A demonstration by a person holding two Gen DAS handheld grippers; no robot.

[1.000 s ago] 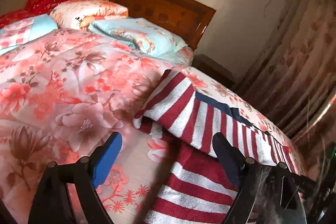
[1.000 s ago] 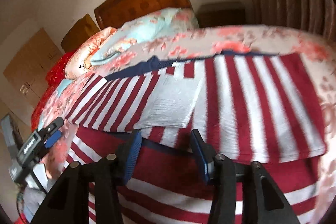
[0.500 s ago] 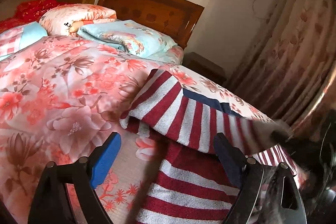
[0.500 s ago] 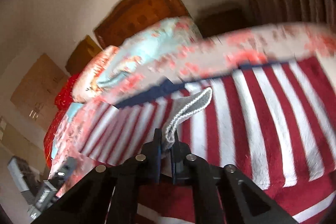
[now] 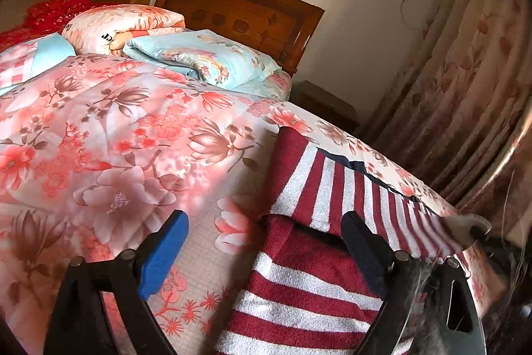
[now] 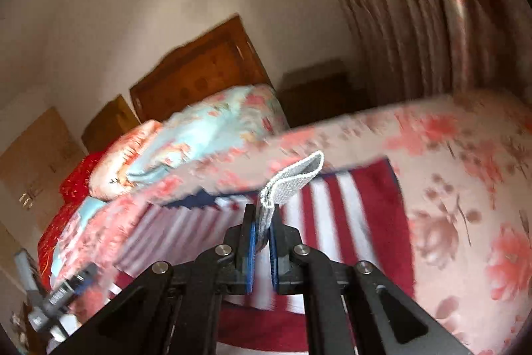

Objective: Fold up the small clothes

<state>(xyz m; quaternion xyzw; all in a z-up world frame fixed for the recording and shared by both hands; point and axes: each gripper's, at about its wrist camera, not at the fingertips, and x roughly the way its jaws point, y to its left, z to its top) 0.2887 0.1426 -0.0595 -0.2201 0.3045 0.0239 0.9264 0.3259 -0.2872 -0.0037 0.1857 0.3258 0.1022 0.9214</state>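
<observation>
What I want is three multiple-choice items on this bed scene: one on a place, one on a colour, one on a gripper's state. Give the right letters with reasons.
1. Where does the folded light-blue quilt lie?
A. At the head of the bed, in front of the wooden headboard
B. On the floor
C. Between the left gripper's fingers

2. What colours are the stripes of the striped cloth?
A. Green and yellow
B. Dark red and white
C. Black and orange

3. What state is the right gripper in?
A. Wide open over bare bedding
B. Shut on the small grey cloth
C. Out of view

Key: 1 A, since the left wrist view shows the quilt lying just below the headboard; 2 B, since both views show red and white bands; 3 B, since the blue pads pinch the grey cloth's lower end.
</observation>
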